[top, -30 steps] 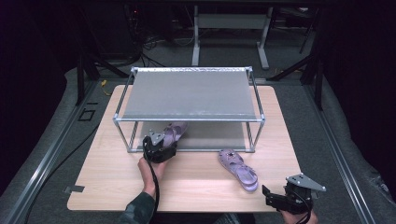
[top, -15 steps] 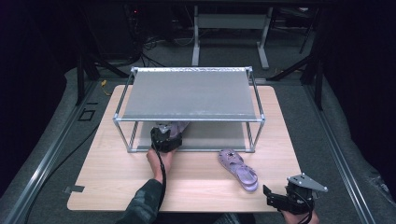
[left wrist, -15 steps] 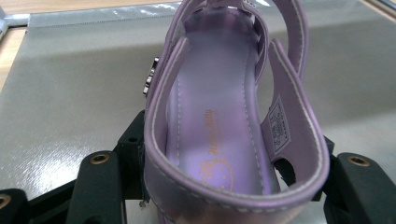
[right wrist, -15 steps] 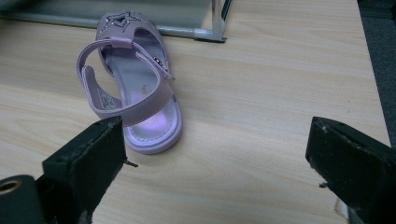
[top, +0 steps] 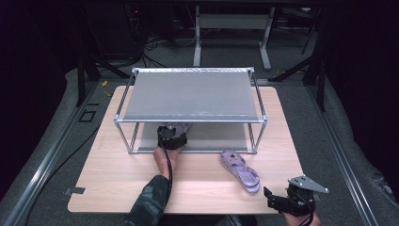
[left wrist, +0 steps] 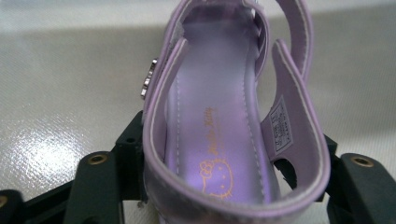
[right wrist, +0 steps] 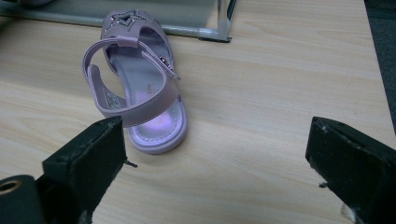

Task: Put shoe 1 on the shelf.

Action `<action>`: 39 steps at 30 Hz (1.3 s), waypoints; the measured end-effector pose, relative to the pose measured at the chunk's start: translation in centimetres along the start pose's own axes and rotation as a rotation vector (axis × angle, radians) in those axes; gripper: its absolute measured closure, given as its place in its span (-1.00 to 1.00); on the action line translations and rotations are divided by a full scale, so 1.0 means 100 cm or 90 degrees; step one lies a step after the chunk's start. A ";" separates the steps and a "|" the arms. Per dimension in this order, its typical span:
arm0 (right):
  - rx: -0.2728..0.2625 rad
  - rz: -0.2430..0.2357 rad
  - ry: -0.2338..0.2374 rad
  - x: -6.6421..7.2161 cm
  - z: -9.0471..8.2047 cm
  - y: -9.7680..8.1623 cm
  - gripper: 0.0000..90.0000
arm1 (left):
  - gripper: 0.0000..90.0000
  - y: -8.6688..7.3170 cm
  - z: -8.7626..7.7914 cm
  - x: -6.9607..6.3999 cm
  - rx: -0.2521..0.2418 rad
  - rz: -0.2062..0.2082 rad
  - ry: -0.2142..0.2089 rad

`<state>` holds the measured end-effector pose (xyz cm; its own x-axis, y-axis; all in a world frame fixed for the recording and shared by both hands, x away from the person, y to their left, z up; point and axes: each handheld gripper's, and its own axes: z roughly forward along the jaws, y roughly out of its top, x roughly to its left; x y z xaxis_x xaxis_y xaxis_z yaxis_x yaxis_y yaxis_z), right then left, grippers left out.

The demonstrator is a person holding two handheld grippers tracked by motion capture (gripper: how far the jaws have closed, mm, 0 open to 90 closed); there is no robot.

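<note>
A lilac sandal (left wrist: 219,116) with a cartoon print on its insole sits heel-first between the jaws of my left gripper (left wrist: 229,163). The jaws touch both sides of the heel and have just been opening a little. In the high view this gripper (top: 171,136) reaches under the top shelf of the metal rack (top: 190,94), over its grey lower shelf (left wrist: 70,93). The matching sandal (top: 241,170) (right wrist: 140,88) lies on the wooden table (top: 117,179), toe towards the rack. My right gripper (top: 275,200) (right wrist: 217,135) stands open at the table's near right edge, short of that sandal's heel.
The rack's front posts and bottom rail (top: 193,151) frame the opening around my left hand. One rack foot (right wrist: 219,35) stands just beyond the loose sandal. Bare tabletop lies left of my left forearm. Dark floor and rails surround the table.
My left hand has moved forward and slightly right, carrying its sandal from the rack's front edge in under the top shelf. The right gripper and the loose sandal have stayed put.
</note>
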<state>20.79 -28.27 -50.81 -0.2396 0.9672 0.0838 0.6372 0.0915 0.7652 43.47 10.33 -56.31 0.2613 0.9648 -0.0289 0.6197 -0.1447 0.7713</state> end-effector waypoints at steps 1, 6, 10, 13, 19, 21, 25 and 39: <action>-0.002 0.001 -0.002 0.000 0.000 0.000 -0.90 | -0.24 0.000 0.000 0.000 0.000 0.000 0.000; -0.001 0.003 -0.002 0.000 -0.001 0.000 -0.90 | -0.53 -0.002 -0.011 0.005 -0.008 0.020 -0.036; -0.003 0.002 -0.004 0.000 0.000 0.000 -0.90 | -0.47 -0.005 -0.026 0.009 -0.021 0.020 -0.048; -0.002 0.001 -0.002 0.000 0.000 0.000 -0.90 | -0.31 -0.009 -0.033 0.011 -0.030 0.030 -0.050; 0.000 0.002 -0.001 0.001 0.000 0.000 -0.90 | -0.06 -0.009 -0.033 0.008 -0.032 0.000 -0.076; 0.000 0.001 -0.002 0.001 0.000 0.000 -0.90 | -0.04 -0.009 -0.033 0.007 -0.032 0.001 -0.079; 0.000 0.000 -0.002 0.001 0.001 0.000 -0.90 | -0.05 -0.007 -0.032 0.002 -0.031 -0.008 -0.084; -0.003 0.001 0.005 0.002 0.005 -0.001 -0.90 | -0.08 -0.007 -0.032 -0.006 -0.030 -0.036 -0.086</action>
<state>21.01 -27.95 -51.17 -0.2436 0.9657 0.0903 0.6339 0.0880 0.7684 40.55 10.55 -54.81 0.3257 0.9326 -0.1555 0.6016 -0.0775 0.7950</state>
